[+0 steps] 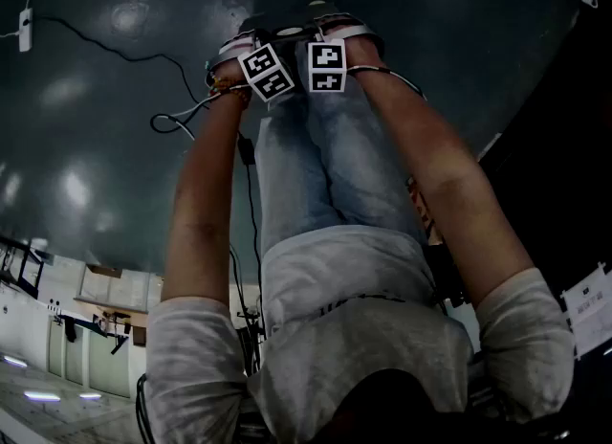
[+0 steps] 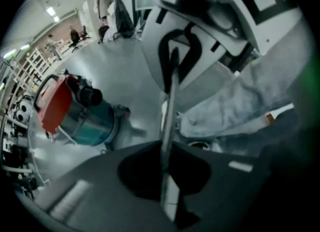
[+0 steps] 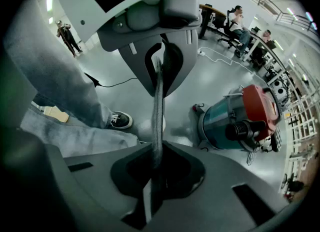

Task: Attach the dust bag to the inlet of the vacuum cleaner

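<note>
No dust bag shows in any view, so the step cannot be fixed. The vacuum cleaner (image 3: 235,121) stands on the floor (image 1: 86,117) with its red lid (image 3: 260,108) on and its black inlet (image 3: 244,128) bare on the outside. This fits either a bag waiting somewhere out of sight or one already seated inside under the lid. The vacuum is well apart from both claws, off to the person's side. The left claw (image 2: 169,111) and the right claw (image 3: 158,106) each have their jaws pressed together with nothing between them. They are held close and face one another, so each sees the other straight ahead. Both arms hang straight down in front of the person's legs (image 1: 316,165), wrists nearly touching, in what I judge to be a resting pose.
</note>
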